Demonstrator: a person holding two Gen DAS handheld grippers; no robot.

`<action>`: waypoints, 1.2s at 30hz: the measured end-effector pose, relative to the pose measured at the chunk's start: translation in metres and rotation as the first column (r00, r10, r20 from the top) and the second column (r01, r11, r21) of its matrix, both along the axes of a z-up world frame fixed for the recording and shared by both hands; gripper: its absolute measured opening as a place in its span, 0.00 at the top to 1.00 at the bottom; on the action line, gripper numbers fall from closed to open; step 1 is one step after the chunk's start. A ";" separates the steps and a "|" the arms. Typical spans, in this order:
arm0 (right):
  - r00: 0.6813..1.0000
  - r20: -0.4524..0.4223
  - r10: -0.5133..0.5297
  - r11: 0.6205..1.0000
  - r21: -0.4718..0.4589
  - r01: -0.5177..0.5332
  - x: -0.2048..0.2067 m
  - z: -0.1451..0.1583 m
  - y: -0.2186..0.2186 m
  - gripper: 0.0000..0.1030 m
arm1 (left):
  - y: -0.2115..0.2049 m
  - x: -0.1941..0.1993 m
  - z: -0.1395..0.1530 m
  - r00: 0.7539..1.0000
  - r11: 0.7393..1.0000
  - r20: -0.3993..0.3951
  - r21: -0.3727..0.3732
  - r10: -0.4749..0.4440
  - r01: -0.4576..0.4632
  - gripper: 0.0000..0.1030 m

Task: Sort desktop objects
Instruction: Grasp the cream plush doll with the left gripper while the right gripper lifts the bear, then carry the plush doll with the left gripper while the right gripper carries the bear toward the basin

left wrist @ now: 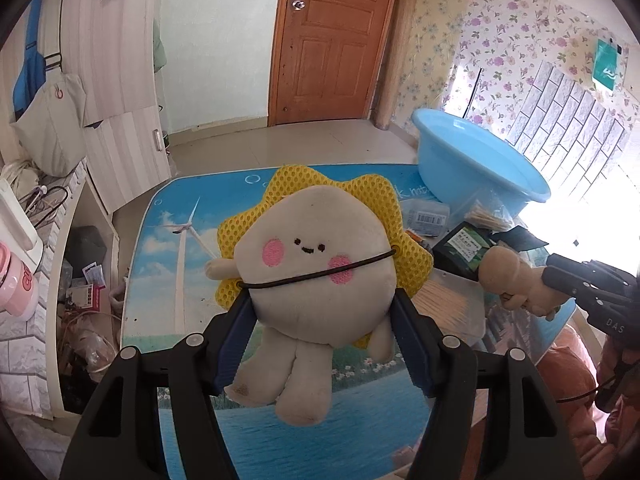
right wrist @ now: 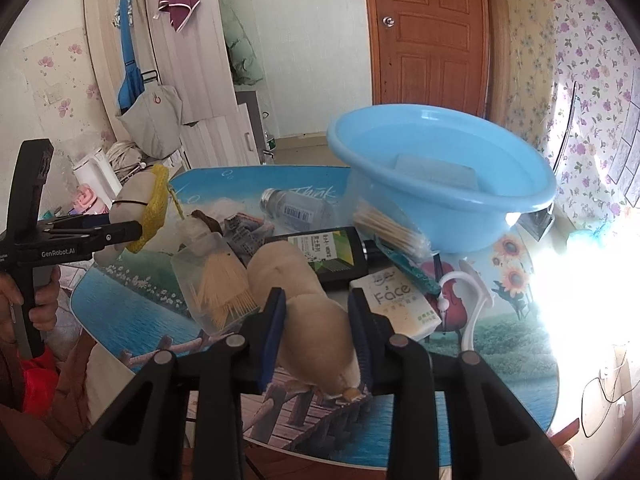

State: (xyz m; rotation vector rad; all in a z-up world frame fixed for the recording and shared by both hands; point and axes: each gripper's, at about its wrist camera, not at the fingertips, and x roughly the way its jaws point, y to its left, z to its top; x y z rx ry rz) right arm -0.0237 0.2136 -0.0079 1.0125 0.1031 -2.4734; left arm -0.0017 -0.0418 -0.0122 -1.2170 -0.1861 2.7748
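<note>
The left gripper (left wrist: 324,316) was clamped on a sun plush (left wrist: 316,264) above the table (left wrist: 168,240); only the left view showed its face. The right gripper (right wrist: 318,320) squeezed a tan plush (right wrist: 316,320). Only the right view showed the basin (right wrist: 440,184) interior, bottle (right wrist: 296,208) and tissue pack (right wrist: 400,308).

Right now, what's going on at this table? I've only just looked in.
A person is sorting clutter with a handheld gripper in each hand. The left gripper is shut on a cream plush toy with a smiling face and yellow mesh frill, held above the table. The right gripper is shut on a tan plush toy, also off the surface. A blue basin, a dark bottle, a clear bottle, a tissue pack and a bag of toothpicks lie unsorted on the table.
</note>
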 end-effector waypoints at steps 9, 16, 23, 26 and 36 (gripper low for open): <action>0.999 0.041 0.025 1.000 0.003 -0.025 0.006 -0.007 0.004 0.72 | 0.019 0.014 0.002 0.998 0.999 0.020 -0.001 -0.053 0.053 0.35; 0.998 0.051 0.048 0.998 0.035 -0.049 0.011 -0.014 -0.002 0.55 | 0.026 0.016 -0.010 0.996 0.998 0.054 -0.013 -0.068 0.068 0.35; 0.996 0.001 0.093 0.987 0.135 -0.092 0.020 -0.019 -0.020 0.37 | 0.031 0.013 -0.025 0.994 0.997 0.083 -0.035 -0.069 0.073 0.33; 0.998 -0.010 0.058 0.990 0.132 -0.056 0.018 -0.016 -0.018 0.37 | 0.030 0.012 -0.030 0.994 0.997 0.089 -0.043 -0.064 0.068 0.32; 0.999 0.036 0.022 0.985 0.168 -0.028 0.006 -0.024 -0.011 0.36 | 0.027 0.008 -0.048 0.992 0.998 0.121 -0.032 -0.042 0.046 0.23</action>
